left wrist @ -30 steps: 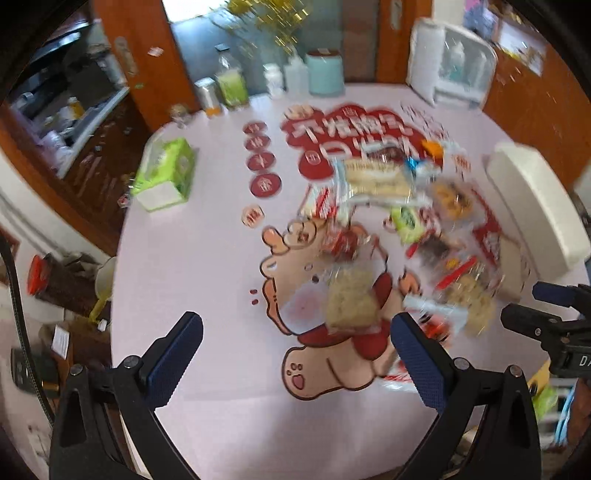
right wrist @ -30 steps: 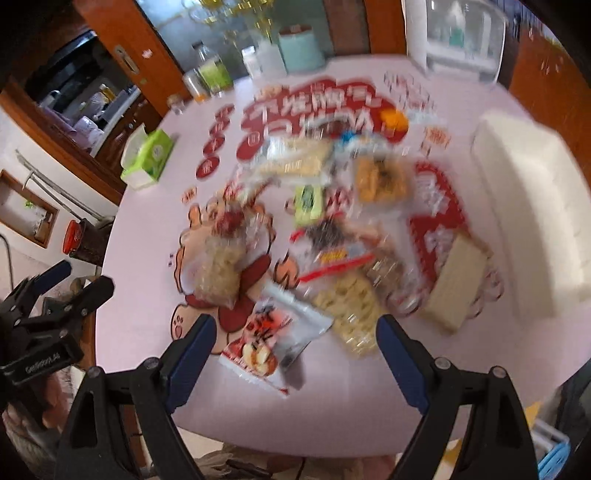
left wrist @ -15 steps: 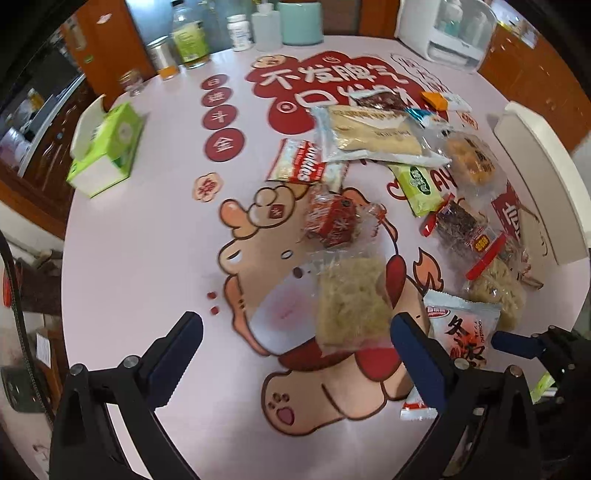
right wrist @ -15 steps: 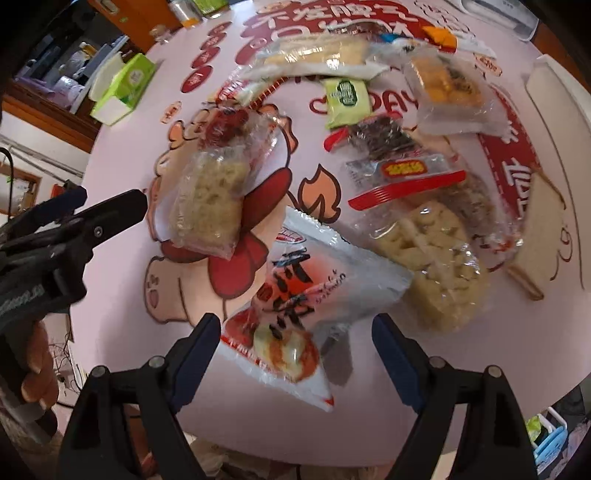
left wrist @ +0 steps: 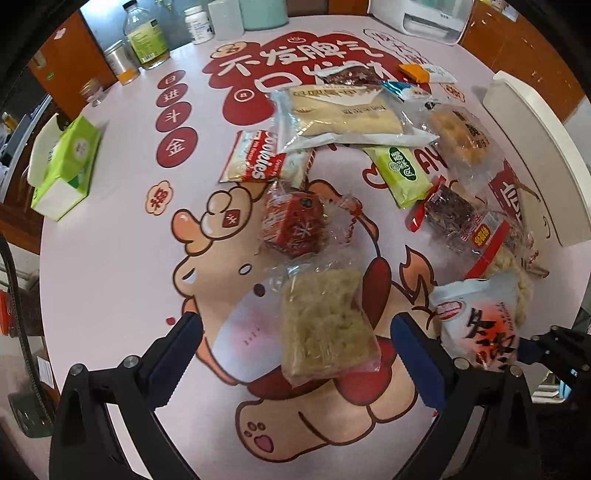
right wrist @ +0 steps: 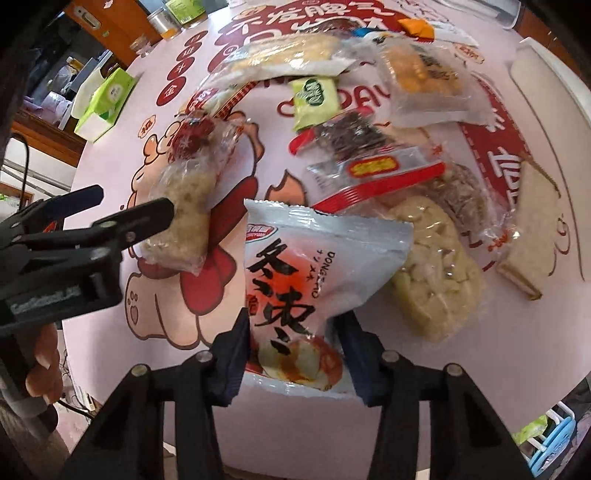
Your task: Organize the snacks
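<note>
right wrist: gripper (right wrist: 293, 347) around snack pouch (right wrist: 314, 266)

On the table (left wrist: 110, 266), snacks lie toward the right half. Tissue box (left wrist: 66, 166) sits near left edge; bottles (left wrist: 146, 35) at far edge. Noodle pack (left wrist: 325, 325) is nearest the front edge, w/ wrapped block (left wrist: 293, 225) behind it, long pack (left wrist: 343, 114) further behind.

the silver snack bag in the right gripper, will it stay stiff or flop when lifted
The silver snack bag will probably flop: it is thin foil, already creasing where the right gripper, whose jaws have just been closing, pinches its lower end. It looks puffy, so likely light for its size. The glossy film may slip, and the contents could crush.
</note>
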Motion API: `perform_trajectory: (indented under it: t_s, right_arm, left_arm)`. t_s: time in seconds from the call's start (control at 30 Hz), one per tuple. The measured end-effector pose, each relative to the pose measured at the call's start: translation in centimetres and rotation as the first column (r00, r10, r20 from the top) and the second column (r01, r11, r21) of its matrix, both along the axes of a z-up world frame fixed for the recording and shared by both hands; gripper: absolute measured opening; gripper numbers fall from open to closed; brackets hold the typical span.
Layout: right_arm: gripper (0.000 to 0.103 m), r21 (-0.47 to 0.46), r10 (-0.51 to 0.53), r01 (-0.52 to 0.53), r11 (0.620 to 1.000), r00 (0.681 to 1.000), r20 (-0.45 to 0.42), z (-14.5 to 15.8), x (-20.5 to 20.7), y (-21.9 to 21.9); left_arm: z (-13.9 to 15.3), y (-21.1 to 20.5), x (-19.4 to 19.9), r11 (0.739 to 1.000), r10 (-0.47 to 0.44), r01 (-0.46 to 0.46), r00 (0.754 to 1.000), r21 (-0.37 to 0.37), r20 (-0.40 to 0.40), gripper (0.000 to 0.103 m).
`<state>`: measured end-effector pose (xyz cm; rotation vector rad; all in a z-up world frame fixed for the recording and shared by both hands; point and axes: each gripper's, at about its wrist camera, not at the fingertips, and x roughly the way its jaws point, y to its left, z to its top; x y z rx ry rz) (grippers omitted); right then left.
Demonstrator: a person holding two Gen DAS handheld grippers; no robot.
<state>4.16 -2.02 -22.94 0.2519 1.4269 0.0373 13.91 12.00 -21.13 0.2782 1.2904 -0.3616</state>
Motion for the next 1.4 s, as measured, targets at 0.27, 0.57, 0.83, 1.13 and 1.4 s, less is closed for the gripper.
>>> perform_trajectory:
  t_s: [0.27,0.57,0.83,1.13,1.4]
  right_arm:
    - [0.044,-0.034,0.024,-0.022,0.999,0.997,0.077,2.5,-0.4,-0.1]
    - [0.044,-0.057,0.039,-0.031,0.998,0.989,0.143,5.4,-1.3,-0.5]
    - [0.044,-0.061,0.002,0.013,0.998,0.972,0.236,9.8,-2.1,-3.7]
    - [0.044,-0.049,-0.056,0.080,0.996,0.923,0.380,15.1,-4.5,-12.9]
    - [0.044,-0.097,-0.108,0.163,0.982,0.900,0.423,16.9,-5.4,-27.3]
  left_arm:
    - [-3.0,-0.8,0.2,1.000,0.014,-0.012,0.994,0.013,-0.113,0.064]
    - [-1.3,0.4,-2.4,0.997,0.056,-0.061,0.994,-0.054,-0.095,0.056]
    - [7.5,-2.0,-6.3,0.985,0.008,0.016,0.991,-0.171,0.137,0.056]
    - [15.3,-11.5,-7.8,0.955,-0.031,0.096,0.973,-0.280,0.228,0.056]
    - [17.8,-25.8,-7.7,0.935,-0.058,0.127,0.976,-0.332,0.208,0.056]
